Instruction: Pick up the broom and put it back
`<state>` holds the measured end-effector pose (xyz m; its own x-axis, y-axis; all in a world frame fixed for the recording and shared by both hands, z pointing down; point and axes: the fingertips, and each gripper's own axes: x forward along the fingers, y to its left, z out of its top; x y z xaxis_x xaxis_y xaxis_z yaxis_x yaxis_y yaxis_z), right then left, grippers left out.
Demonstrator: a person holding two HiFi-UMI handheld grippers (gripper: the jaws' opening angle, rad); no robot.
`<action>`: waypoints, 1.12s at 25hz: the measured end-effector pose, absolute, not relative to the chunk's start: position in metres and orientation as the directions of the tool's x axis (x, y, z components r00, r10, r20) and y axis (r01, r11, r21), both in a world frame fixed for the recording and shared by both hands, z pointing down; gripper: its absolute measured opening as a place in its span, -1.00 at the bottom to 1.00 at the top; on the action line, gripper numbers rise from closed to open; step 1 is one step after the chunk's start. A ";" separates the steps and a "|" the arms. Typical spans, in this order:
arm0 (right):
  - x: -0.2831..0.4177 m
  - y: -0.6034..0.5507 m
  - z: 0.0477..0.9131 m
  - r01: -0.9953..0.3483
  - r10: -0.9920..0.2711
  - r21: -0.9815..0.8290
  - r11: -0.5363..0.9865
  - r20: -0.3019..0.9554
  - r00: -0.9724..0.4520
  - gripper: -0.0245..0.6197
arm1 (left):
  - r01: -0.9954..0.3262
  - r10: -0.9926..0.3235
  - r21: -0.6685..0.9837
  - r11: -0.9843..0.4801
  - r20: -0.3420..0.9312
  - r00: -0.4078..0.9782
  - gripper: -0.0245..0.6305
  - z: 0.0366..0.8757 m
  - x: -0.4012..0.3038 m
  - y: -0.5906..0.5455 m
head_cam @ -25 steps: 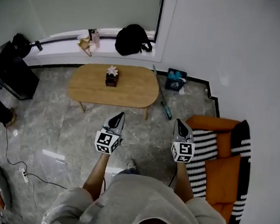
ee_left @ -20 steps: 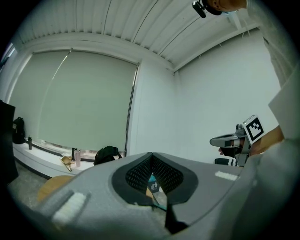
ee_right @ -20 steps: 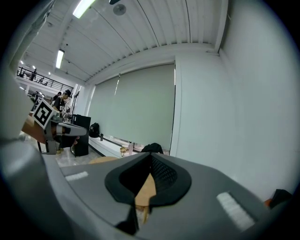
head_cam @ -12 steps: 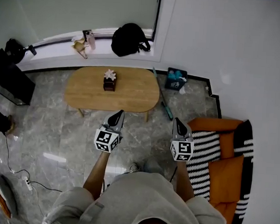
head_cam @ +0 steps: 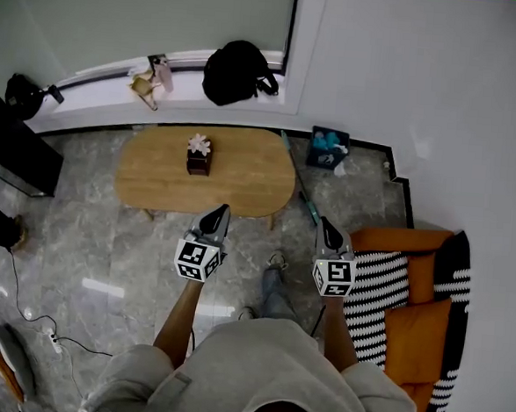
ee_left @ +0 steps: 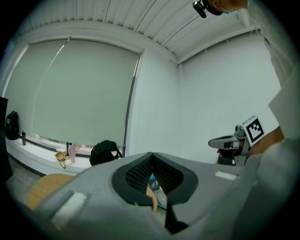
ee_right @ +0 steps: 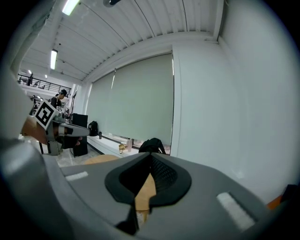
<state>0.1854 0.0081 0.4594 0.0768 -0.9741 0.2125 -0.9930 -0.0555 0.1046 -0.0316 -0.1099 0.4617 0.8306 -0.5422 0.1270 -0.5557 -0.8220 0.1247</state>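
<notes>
Two grippers are held out over the marble floor (head_cam: 106, 234), side by side and well apart, both pointing toward the far wall. The left gripper (head_cam: 216, 215) has its jaws pressed together at the tips with nothing between them, as its own view shows. The right gripper (head_cam: 328, 228) is the same: jaws closed on each other and empty.

The broom (head_cam: 306, 198) is untouched. It lies on the floor ahead of the right gripper as a thin teal stick, running from the wall's dark skirting down past the right end of the oval wooden tabletop (head_cam: 234, 177). Its near end lies just ahead of the right gripper's tips, though the view does not show how near. Near its far end a small dark bin (head_cam: 328, 149) with teal things inside sits against the wall.

A small dark box topped with something pale (head_cam: 198, 153) stands on the tabletop, left of middle. Behind it, on the white window ledge (head_cam: 99, 88), are a black backpack (head_cam: 236, 72) and a pink bottle (head_cam: 166, 73). An orange armchair (head_cam: 408, 321) with a black-and-white striped throw (head_cam: 371, 292) sits to the right of the right gripper. The person's shoe (head_cam: 277, 264) shows between the two grippers.
</notes>
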 end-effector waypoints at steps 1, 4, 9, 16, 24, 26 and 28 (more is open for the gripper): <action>0.192 -0.002 0.461 -0.993 -0.974 0.103 -0.055 0.213 0.076 -0.92 | -0.558 -0.545 0.124 -0.820 0.126 0.829 -0.94 0.461 -0.025 -0.120; 0.213 -0.031 0.464 -0.995 -0.974 0.091 -0.047 0.217 0.066 -0.92 | -0.567 -0.553 0.123 -0.814 0.133 0.823 -0.94 0.461 -0.004 -0.148; 0.252 -0.083 0.461 -0.997 -0.975 0.075 -0.018 0.218 0.034 -0.92 | -0.602 -0.586 0.124 -0.789 0.145 0.797 -0.94 0.457 0.029 -0.199; 0.309 -0.153 0.459 -0.998 -0.977 0.070 0.007 0.214 0.008 -0.91 | -0.652 -0.633 0.110 -0.750 0.163 0.756 -0.94 0.454 0.072 -0.264; 0.354 -0.208 0.478 -0.999 -0.971 0.041 0.029 0.239 -0.018 -0.91 | -0.681 -0.657 0.082 -0.728 0.202 0.726 -0.94 0.465 0.112 -0.310; 0.357 -0.215 0.486 -0.999 -0.968 0.033 0.032 0.251 -0.023 -0.91 | -0.684 -0.657 0.087 -0.724 0.213 0.723 -0.94 0.471 0.117 -0.317; 0.358 -0.221 0.494 -0.999 -0.965 0.025 0.034 0.262 -0.026 -0.91 | -0.682 -0.652 0.092 -0.726 0.225 0.724 -0.94 0.477 0.122 -0.322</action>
<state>0.3584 -0.2206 0.4936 -0.0262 -0.9647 0.2621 -0.9991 0.0340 0.0251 0.1218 -0.3220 0.4774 0.7242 -0.6520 0.2246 -0.6819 -0.7257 0.0919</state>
